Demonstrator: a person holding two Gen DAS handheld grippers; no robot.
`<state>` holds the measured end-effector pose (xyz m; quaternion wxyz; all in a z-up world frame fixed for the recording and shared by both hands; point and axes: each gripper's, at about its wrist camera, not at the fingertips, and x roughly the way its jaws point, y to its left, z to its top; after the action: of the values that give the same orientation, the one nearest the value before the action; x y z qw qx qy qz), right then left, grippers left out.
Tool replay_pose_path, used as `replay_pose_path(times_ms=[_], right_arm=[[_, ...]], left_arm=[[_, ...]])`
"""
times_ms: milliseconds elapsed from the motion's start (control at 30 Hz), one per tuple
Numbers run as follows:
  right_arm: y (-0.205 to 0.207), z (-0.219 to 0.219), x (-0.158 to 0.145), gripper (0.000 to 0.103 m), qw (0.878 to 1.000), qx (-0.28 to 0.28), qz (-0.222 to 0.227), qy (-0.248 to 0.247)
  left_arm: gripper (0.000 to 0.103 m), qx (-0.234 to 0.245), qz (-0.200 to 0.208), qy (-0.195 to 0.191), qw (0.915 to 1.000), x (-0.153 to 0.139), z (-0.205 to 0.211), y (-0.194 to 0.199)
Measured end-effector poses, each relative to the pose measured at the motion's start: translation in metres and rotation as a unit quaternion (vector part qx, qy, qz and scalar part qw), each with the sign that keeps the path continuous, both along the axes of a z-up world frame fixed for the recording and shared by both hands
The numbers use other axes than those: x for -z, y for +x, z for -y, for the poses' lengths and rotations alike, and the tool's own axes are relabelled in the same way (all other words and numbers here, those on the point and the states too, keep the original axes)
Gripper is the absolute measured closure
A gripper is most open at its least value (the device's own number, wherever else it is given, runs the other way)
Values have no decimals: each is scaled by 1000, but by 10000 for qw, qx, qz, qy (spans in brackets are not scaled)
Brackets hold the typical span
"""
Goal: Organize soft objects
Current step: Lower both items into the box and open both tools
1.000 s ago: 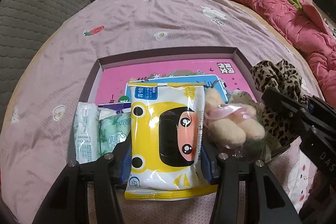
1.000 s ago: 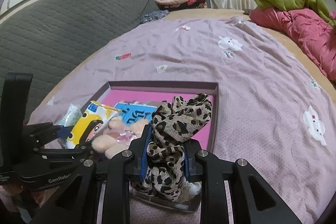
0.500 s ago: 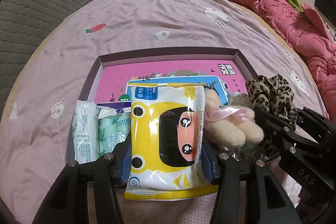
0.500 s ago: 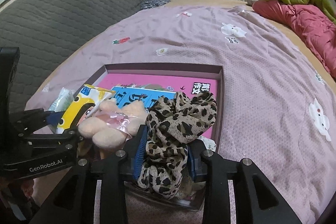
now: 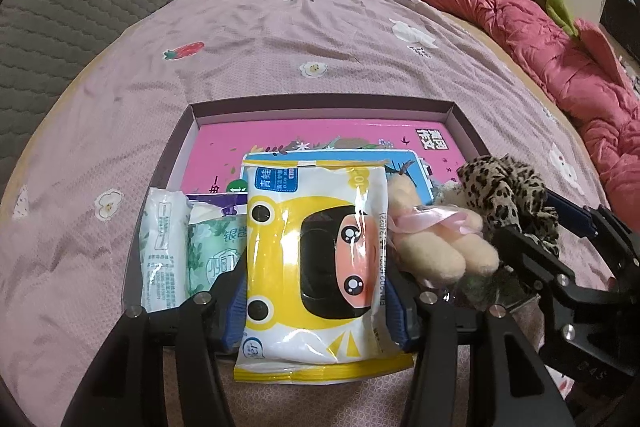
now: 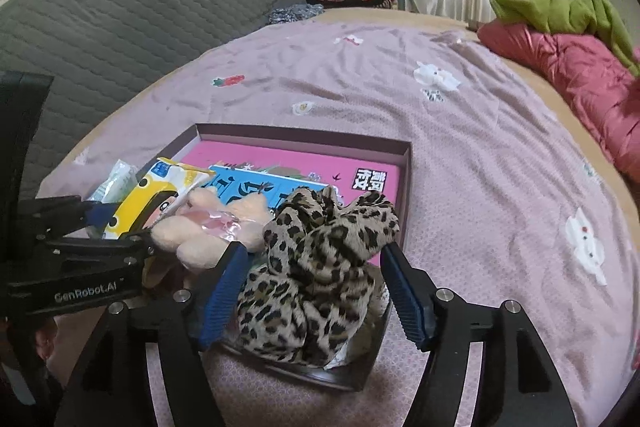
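Blue rubber pads lined the fingers of my left gripper (image 5: 318, 291), which were closed against both long sides of a yellow wet-wipe pack (image 5: 316, 263), pinching it flat over the near edge of a shallow dark box (image 5: 320, 105). My right gripper (image 6: 314, 285) had its blue pads spread wide on either side of a leopard-print scrunchie (image 6: 316, 279); neither pad pressed it, and the scrunchie sat slumped in the box's near right corner.

Between the two lay a cream plush toy (image 5: 434, 247) tied with pink ribbon, touching the wipe pack on its left and the scrunchie on its right. Two green-and-white tissue packs (image 5: 188, 247) stood just left of the wipes. Pink and blue books (image 5: 304, 135) lined the box floor. The box rested on a mauve quilted bedspread (image 5: 280, 39), with a red duvet (image 5: 560, 39) far right.

I judged the scrunchie to be very light and springy, best pinched across its bunched middle. The wipe pack looked slick-skinned and squashy, so a grip on its long sides seemed soundest.
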<state>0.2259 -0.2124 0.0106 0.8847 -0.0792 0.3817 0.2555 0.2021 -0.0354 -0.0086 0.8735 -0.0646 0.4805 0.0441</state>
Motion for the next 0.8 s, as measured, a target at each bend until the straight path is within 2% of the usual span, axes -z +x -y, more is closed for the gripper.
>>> replay_pose_path(times_ms=[267, 433, 667, 800], right_arm=[[-11, 1, -18, 30, 9989, -6, 465, -24], [-22, 5, -30, 30, 9973, 2, 726, 89], [-45, 11, -42, 29, 9958, 70, 853, 316], [-63, 12, -45, 29, 9945, 282, 942, 356]], left_arm=[[41, -20, 117, -224, 9997, -4, -6, -4], [39, -25, 364, -274, 9990, -14, -8, -8], [39, -127, 801, -131, 9966, -39, -9, -28], [38, -167, 828, -33, 9964, -44, -9, -47]])
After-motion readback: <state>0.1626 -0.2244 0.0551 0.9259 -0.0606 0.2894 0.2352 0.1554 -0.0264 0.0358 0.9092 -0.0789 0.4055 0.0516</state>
